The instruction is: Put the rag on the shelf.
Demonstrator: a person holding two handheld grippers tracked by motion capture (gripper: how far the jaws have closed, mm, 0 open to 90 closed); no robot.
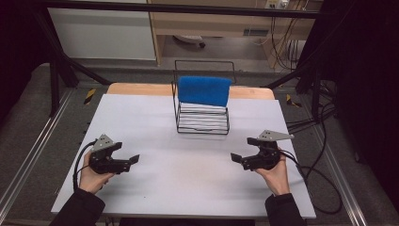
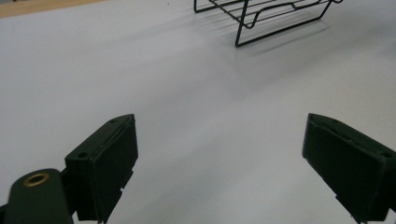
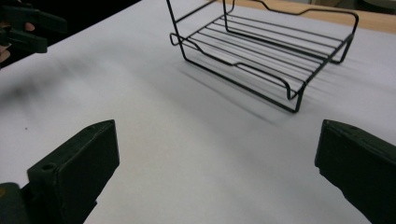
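Left tongs (image 1: 126, 162) and right tongs (image 1: 242, 151) rest low over the white table (image 1: 188, 183), jaws spread wide, gripping nothing. The wire rack (image 1: 202, 120) stands at the table's far middle, well apart from both, a blue sponge (image 1: 203, 91) propped across its top.

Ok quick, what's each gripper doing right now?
Left gripper: open, holding nothing, above the table.
Right gripper: open, holding nothing.
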